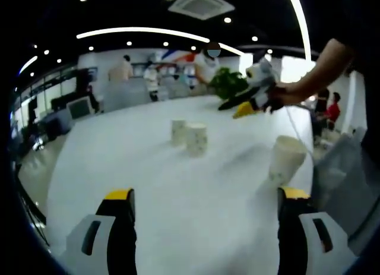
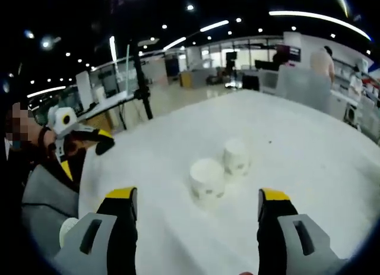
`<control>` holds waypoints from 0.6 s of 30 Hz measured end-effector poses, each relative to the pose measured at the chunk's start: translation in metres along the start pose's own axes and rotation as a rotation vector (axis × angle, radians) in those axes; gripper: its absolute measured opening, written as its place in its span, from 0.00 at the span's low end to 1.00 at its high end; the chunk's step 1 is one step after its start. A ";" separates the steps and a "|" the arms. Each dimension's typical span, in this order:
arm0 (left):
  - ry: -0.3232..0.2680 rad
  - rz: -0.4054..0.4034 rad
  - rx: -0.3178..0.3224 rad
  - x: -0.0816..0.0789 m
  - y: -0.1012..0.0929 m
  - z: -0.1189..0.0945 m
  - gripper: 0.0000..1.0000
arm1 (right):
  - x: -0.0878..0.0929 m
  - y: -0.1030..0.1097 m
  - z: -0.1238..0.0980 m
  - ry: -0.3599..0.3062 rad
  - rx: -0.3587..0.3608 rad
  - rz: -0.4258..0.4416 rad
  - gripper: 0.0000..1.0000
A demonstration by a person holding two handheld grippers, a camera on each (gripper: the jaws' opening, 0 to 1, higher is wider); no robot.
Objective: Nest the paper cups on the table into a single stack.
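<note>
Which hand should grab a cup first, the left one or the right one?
Probably the right. In the right gripper view, the open right gripper points almost straight at the nearer cup, with the other cup just behind it. The left gripper is open too, but both cups look farther from it.

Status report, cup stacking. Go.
Both grippers open, empty: left gripper, right gripper. Two paper cups upside down side by side mid-table, a third cup near the edge, unstacked. Nothing blocking.
</note>
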State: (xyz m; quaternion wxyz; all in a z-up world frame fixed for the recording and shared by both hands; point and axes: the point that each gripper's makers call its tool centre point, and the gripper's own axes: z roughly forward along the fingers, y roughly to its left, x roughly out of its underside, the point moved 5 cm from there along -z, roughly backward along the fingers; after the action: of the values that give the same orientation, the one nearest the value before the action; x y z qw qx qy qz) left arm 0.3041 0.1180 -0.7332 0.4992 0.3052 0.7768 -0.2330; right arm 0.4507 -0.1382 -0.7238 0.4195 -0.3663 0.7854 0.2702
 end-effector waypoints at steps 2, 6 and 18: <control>0.009 -0.004 0.000 0.002 0.002 0.001 0.98 | 0.000 -0.003 0.005 0.004 0.000 0.002 0.79; 0.005 -0.003 -0.003 0.001 0.003 0.001 0.98 | -0.003 -0.006 0.013 0.006 -0.003 -0.016 0.76; 0.024 -0.013 0.003 0.006 -0.005 0.002 0.98 | -0.002 -0.004 0.043 0.019 -0.042 -0.043 0.65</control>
State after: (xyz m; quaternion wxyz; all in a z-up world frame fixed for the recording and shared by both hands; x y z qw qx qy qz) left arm 0.2998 0.1152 -0.7394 0.4879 0.3036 0.7842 -0.2340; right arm 0.4747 -0.1090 -0.7439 0.4098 -0.3944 0.7755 0.2740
